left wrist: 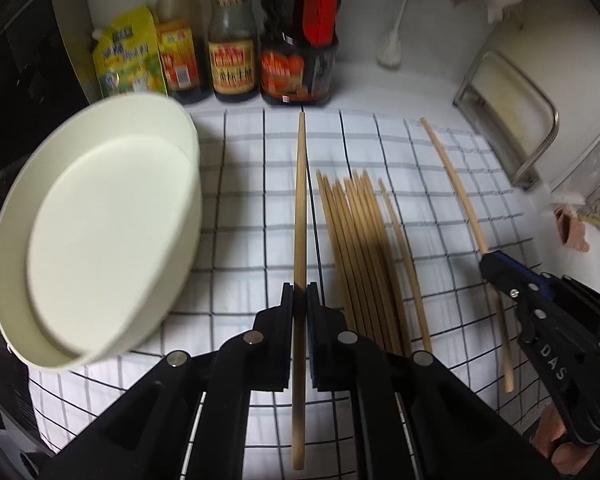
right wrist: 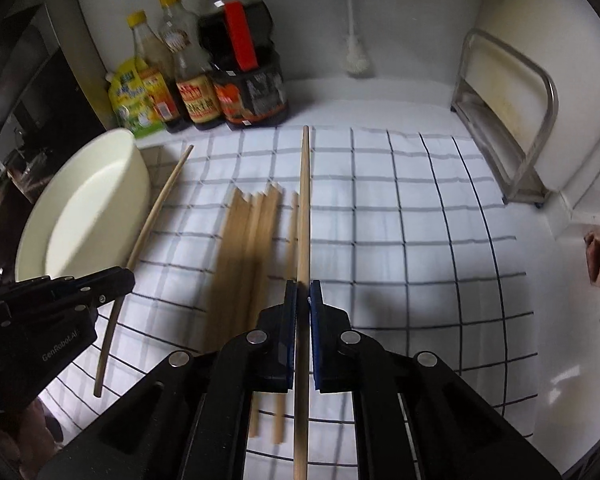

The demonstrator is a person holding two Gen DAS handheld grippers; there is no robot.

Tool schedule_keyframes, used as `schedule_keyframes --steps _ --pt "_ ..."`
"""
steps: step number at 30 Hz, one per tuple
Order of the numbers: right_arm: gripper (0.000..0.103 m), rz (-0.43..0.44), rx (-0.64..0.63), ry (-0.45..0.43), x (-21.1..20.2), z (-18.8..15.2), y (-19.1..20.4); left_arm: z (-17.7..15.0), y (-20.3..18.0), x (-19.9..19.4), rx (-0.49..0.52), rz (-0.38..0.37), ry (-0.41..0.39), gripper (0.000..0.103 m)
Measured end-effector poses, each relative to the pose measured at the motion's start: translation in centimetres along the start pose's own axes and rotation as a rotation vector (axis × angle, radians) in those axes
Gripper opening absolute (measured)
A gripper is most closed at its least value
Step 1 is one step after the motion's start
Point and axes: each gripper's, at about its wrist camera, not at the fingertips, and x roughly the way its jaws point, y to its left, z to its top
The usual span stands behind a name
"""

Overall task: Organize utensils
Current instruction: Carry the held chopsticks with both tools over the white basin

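Here, left view: my left gripper (left wrist: 300,300) clamps one chopstick (left wrist: 300,200) pointing to 12 o'clock; pile (left wrist: 360,248) at 1, bowl (left wrist: 96,224) at 10. Right view: my right gripper (right wrist: 303,300) likewise clamps a second chopstick (right wrist: 305,200), over the cloth (right wrist: 400,220).

Counts, taken relative to the white cloth with black grid lines (right wrist: 400,220):
- On it: 1 loose bundle of tan wooden chopsticks (left wrist: 364,260); exact number unclear, roughly ten.
- Above it: 2 single wooden chopsticks, one (left wrist: 300,200) in the left gripper (left wrist: 300,296), one (right wrist: 303,208) in the right gripper (right wrist: 303,296).
- At its left edge: 1 round cream bowl (left wrist: 100,232).
- Behind it: 3 sauce bottles (left wrist: 232,40), 1 yellow pouch (left wrist: 128,52).
- Right of it: 1 steel rack (right wrist: 512,120).
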Motion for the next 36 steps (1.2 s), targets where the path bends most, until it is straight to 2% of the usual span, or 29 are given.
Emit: schedule_keyframes --steps 6,10,16,21,28,36 --pt "0.006 0.076 -0.047 -0.044 -0.5 3.1 6.0 2.6 4.5 -4.0 -0.021 -0.003 -0.073 0.007" --pt "0.006 0.137 -0.071 -0.045 0.7 4.8 10.4 3.6 9.1 -5.3 -0.04 0.053 -0.096 0.007" --pt "0.006 0.207 -0.104 -0.017 3.7 7.0 17.5 3.9 16.4 -4.8 -0.1 0.125 -0.09 0.007" --pt "0.006 0.225 -0.131 0.029 6.4 8.0 22.0 3.9 20.3 -3.3 -0.127 0.133 -0.067 0.007" --pt "0.006 0.207 -0.146 0.133 11.0 7.9 25.2 4.3 23.2 -0.4 -0.136 0.103 -0.017 0.007" --pt "0.006 0.169 -0.121 0.209 14.0 7.0 24.9 4.1 24.7 2.5 -0.146 0.095 0.046 0.007"
